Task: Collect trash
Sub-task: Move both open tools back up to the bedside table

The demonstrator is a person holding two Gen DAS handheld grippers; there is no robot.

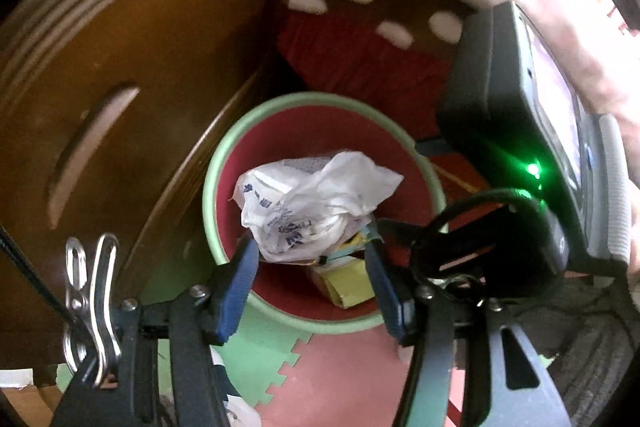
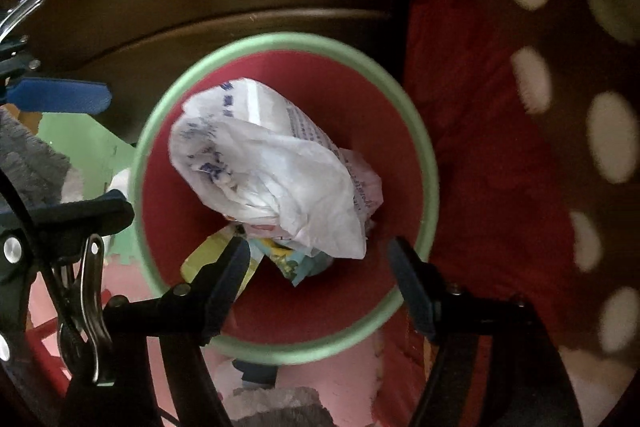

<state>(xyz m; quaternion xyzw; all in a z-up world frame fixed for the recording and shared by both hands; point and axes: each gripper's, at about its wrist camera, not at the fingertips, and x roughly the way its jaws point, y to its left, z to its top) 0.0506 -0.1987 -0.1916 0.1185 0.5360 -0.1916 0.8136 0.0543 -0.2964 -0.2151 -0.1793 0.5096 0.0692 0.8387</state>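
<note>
A round bin with a green rim (image 1: 320, 99) and red inside stands on the floor; it also shows in the right wrist view (image 2: 280, 41). Inside lies a crumpled white plastic bag with blue print (image 1: 308, 203) (image 2: 264, 167) on top of yellow and coloured wrappers (image 1: 348, 283) (image 2: 288, 259). My left gripper (image 1: 312, 263) is open and empty just above the bin's near rim. My right gripper (image 2: 320, 263) is open and empty over the bin mouth. The right gripper's black body (image 1: 500, 131) hangs at the right of the left wrist view.
A brown wooden cabinet (image 1: 120, 87) stands close behind and left of the bin. A brown cloth with white dots (image 2: 560, 87) and red fabric (image 2: 480, 147) hang at the right. Green and pink foam floor mats (image 1: 320, 367) lie below the bin.
</note>
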